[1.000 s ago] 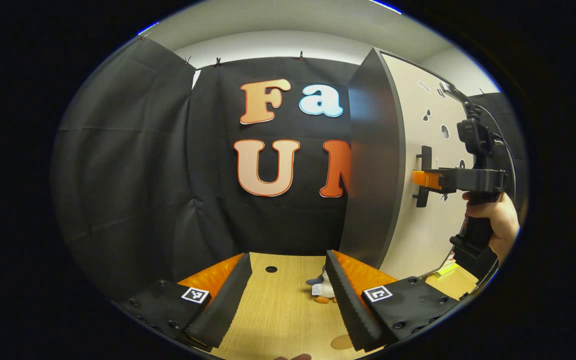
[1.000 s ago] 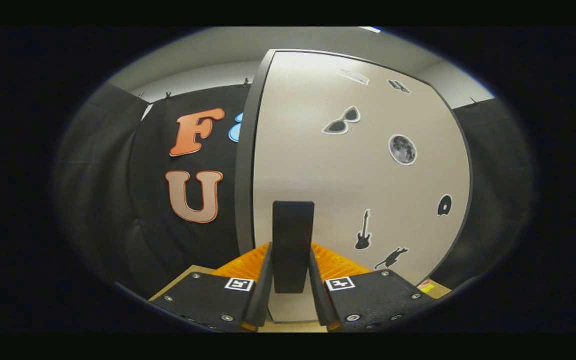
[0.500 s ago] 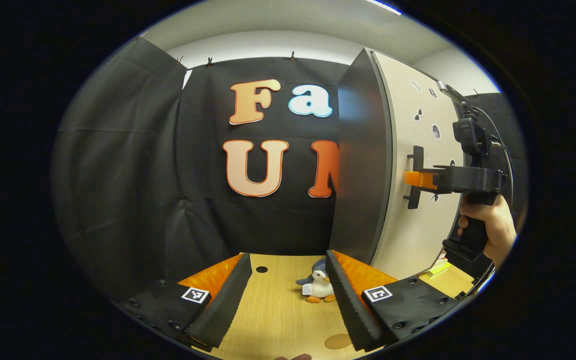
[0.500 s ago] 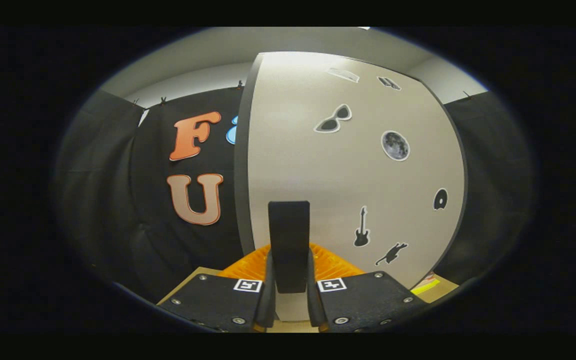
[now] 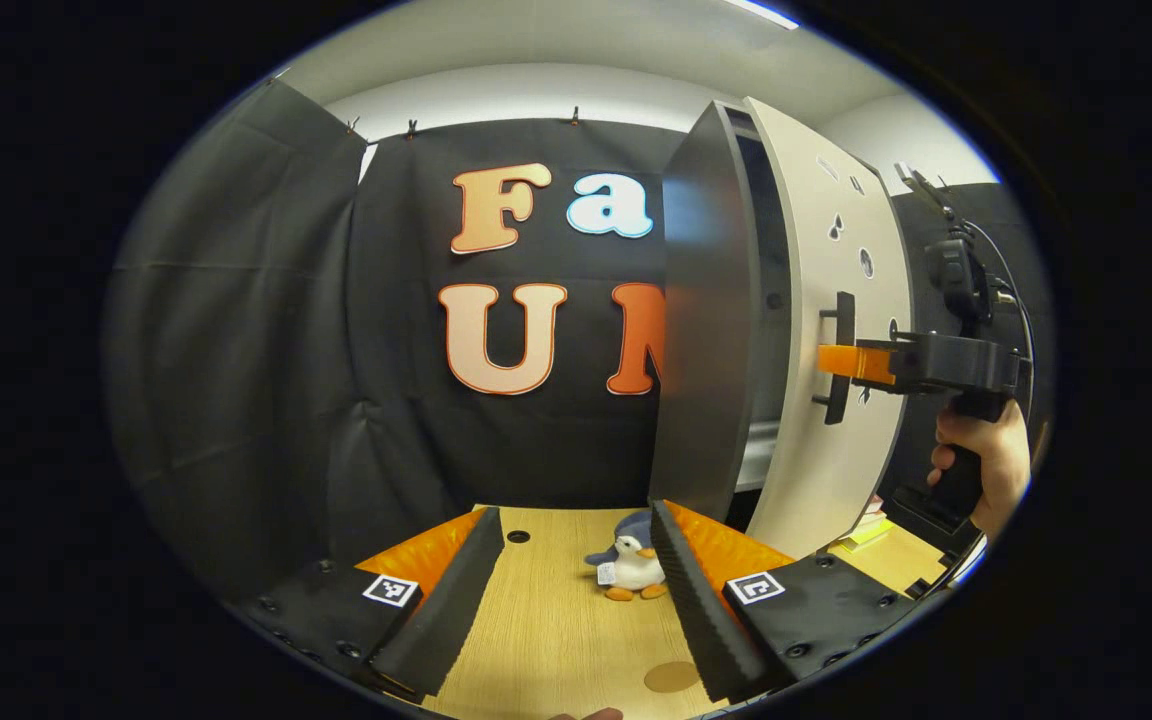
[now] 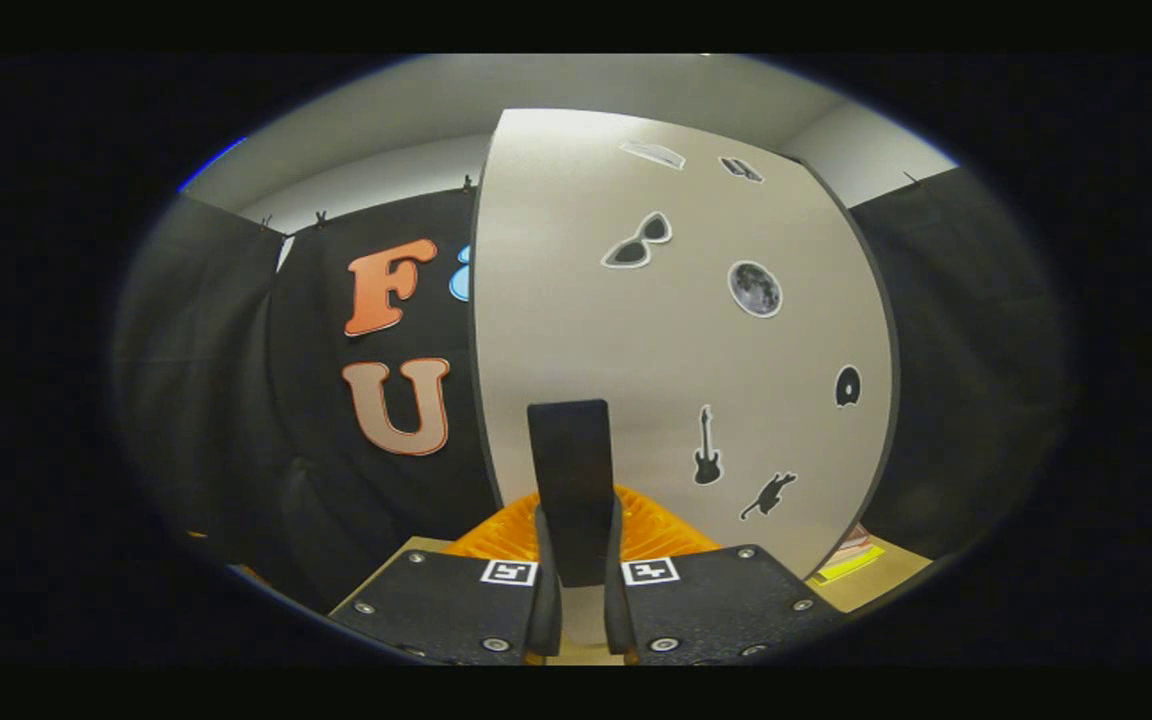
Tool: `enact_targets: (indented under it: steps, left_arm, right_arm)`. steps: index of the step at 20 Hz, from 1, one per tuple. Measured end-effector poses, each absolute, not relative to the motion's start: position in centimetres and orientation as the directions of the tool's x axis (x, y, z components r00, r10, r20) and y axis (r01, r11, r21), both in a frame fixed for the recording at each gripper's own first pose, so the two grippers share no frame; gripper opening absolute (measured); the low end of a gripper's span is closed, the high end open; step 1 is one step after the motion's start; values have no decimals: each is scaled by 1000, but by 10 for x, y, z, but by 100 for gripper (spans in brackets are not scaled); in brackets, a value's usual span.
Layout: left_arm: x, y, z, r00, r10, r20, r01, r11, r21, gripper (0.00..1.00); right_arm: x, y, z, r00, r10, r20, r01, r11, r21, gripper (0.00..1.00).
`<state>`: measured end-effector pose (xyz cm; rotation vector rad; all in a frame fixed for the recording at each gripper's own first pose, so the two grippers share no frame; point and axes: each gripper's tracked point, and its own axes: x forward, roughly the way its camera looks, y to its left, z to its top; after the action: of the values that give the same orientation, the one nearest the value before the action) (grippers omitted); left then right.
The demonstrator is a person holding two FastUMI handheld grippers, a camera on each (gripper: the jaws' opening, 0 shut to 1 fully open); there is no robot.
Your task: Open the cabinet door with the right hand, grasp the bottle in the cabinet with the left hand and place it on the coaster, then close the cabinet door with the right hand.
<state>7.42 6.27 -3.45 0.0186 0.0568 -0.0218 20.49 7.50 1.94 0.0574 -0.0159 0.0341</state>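
Note:
In the left gripper view the dark cabinet (image 5: pixel 706 320) stands at the right, and its beige door (image 5: pixel 836 250) is swung a little way out. A narrow gap shows a slice of the inside (image 5: pixel 768 330). My right gripper (image 5: pixel 841 360), held by a hand (image 5: pixel 981 460), is shut on the door's black handle (image 5: pixel 841 400). In the right gripper view the handle (image 6: pixel 571 470) stands upright between my right gripper's (image 6: pixel 573 540) fingers, against the door (image 6: pixel 676 340). My left gripper (image 5: pixel 576 515) hangs open over the wooden table (image 5: pixel 556 620), holding nothing. A round brown coaster (image 5: pixel 671 677) lies near its right finger.
A small plush penguin (image 5: pixel 626 570) sits on the table in front of the cabinet, beside my left gripper's right finger. A small dark hole (image 5: pixel 518 536) marks the tabletop farther back. Yellow and pale flat items (image 6: pixel 846 563) lie on the table right of the door.
The door has swung outward with the right gripper on its handle, and a gap into the cabinet has appeared. The right fingers have drawn closer on the handle. The left gripper stays open.

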Motion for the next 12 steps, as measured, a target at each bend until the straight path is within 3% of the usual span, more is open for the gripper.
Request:
enact_targets:
  steps: [12]
  left_arm:
    - [42,39,-31,998,-37,-57,39,998,41,99]
  right_arm:
    - [116,22,12,1000,-14,18,12,995,102,16]
